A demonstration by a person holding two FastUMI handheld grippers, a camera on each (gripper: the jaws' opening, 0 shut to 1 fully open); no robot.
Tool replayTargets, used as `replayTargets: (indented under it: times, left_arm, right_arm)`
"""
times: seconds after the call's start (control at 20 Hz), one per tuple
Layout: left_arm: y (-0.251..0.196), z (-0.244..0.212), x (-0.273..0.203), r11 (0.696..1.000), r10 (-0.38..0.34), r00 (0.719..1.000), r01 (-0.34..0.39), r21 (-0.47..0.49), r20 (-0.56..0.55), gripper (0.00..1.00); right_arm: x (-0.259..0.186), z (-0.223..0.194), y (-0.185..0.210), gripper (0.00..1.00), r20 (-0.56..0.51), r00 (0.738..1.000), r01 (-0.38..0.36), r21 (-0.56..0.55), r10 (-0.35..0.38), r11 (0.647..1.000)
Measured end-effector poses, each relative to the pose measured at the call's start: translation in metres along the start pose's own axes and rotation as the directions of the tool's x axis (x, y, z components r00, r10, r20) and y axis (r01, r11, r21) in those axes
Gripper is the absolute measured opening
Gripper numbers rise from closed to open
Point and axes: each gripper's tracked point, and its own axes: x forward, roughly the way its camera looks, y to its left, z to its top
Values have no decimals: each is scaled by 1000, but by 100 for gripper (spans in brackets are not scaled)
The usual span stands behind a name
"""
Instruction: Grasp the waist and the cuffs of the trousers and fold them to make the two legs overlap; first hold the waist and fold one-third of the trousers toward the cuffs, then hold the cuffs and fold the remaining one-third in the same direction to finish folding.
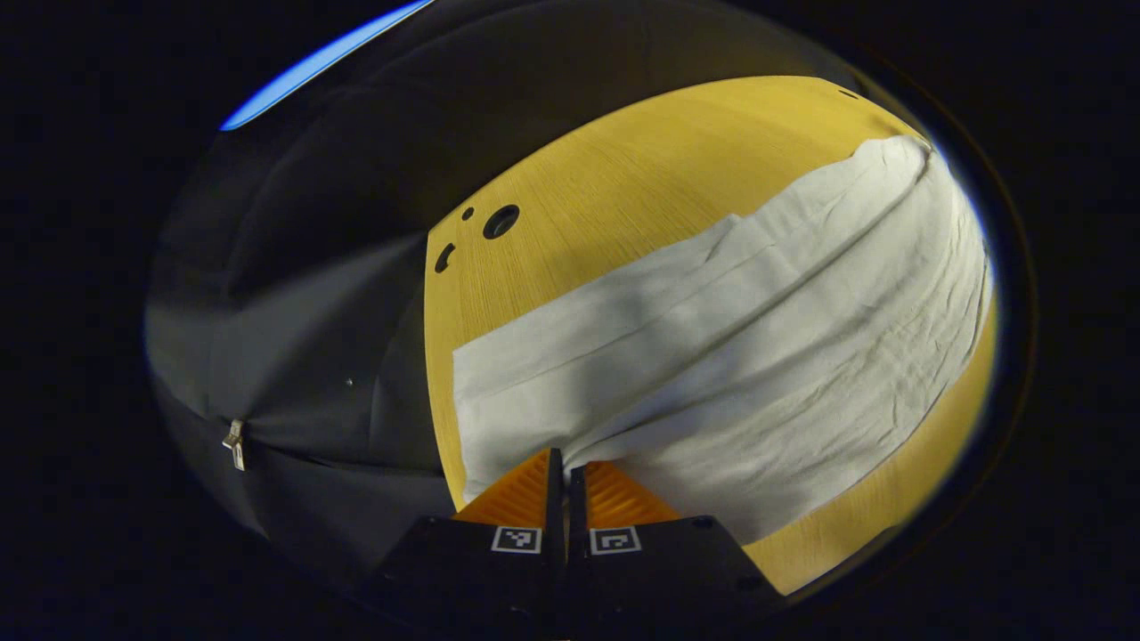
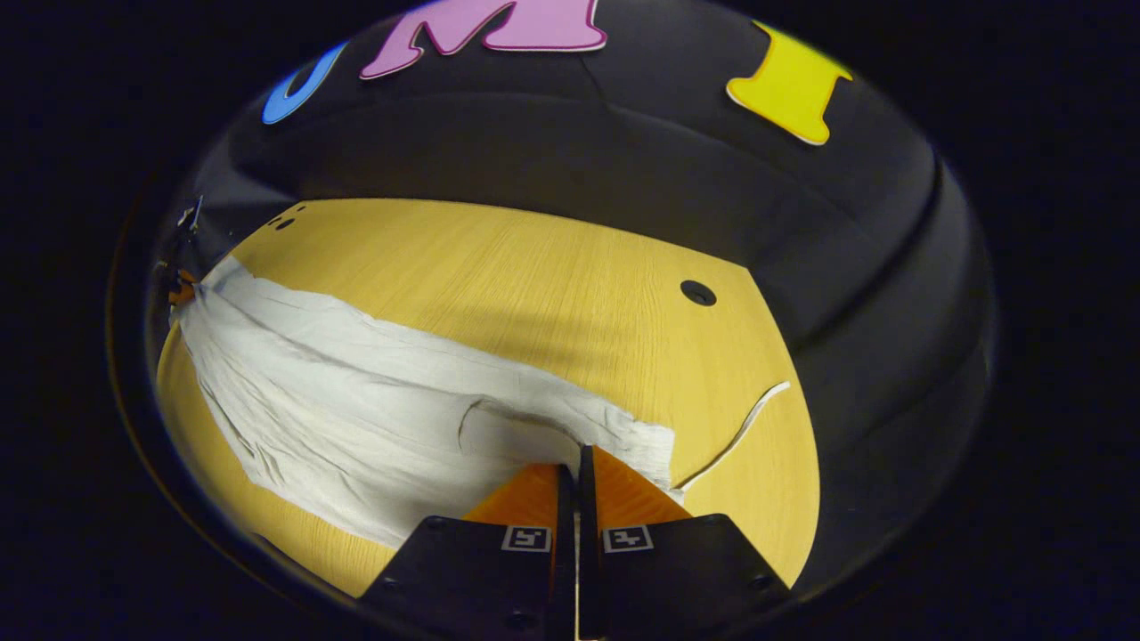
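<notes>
— Two claws, each closed on cloth?
— Yes. In the left gripper view the left claw [image 1: 565, 467] has its fingers pressed together on the cuff end of the white trousers [image 1: 712, 356], fabric drawn into a pinch at the tips.
— And the other?
— In the right gripper view the right claw [image 2: 574, 463] is clamped on the waist end, beside the gathered waistband [image 2: 632, 436]; a loose drawstring [image 2: 739, 432] trails onto the bare wood.
— Where do the trousers lie?
— Stretched lengthwise across the yellow wooden surface [image 2: 534, 267], legs overlapped, wrinkled. The left claw appears small at the far cuff.
</notes>
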Motion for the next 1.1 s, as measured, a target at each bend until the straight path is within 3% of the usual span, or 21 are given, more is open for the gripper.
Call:
replayTargets:
  times: [0.25, 0.3, 0.35, 0.4, 0.45, 0.5, 0.55, 0.6, 0.7, 0.75, 0.85, 1.0, 1.1]
  left_arm:
    - [-9, -3, 18, 1000, -11, 997, 12, 23, -71, 6]
    - [-8, -5, 15, 1000, -5, 997, 7, 30, -77, 6]
    - [-8, -4, 13, 999, -9, 997, 12, 34, -77, 6]
    - [-5, -5, 14, 999, 2, 997, 1, 37, -77, 11]
    - [-1, -5, 16, 999, 13, 997, -11, 36, -71, 15]
    - [4, -7, 14, 999, 27, 997, -25, 31, -68, 35]
    - [11, -9, 12, 999, 46, 997, -44, 28, -67, 35]
    - [16, -10, 9, 998, 62, 996, -61, 20, -63, 54]
    - [23, -10, 2, 997, 72, 997, -73, -12, -33, 91]
    - [27, -10, -2, 996, 80, 997, -80, -29, -6, 97]
    - [32, -10, -17, 995, 84, 996, -81, -64, 40, 96]
    - [36, -14, -37, 991, 101, 992, -93, -101, 73, 96]
    - [41, -16, -52, 984, 125, 987, -110, -141, 102, 96]
  right_arm:
    - [24, -14, 4, 11, -83, 995, -42, 186, 58, 982]
    - [25, -11, 5, 21, -73, 995, -51, 223, 69, 974]
    - [21, -7, 7, 19, -60, 995, -64, 262, 82, 963]
    - [19, -2, 8, 32, -42, 995, -75, 305, 92, 949]
    - [16, 5, 8, 37, -17, 995, -87, 351, 99, 932]
    - [11, 13, 7, 47, 15, 994, -101, 400, 104, 911]
    - [6, 20, 7, 50, 46, 993, -115, 449, 105, 886]
    - [-1, 27, 3, 70, 73, 992, -122, 489, 98, 864]
    - [-14, 36, -7, 88, 116, 990, -133, 543, 83, 829]
    - [-21, 37, -9, 88, 132, 988, -145, 562, 85, 814]
    - [-40, 39, -14, 87, 154, 985, -152, 590, 74, 793]
    - [-62, 34, -32, 88, 148, 989, -106, 607, 18, 787]
    - [-73, 30, -42, 88, 153, 988, -84, 647, -21, 758]
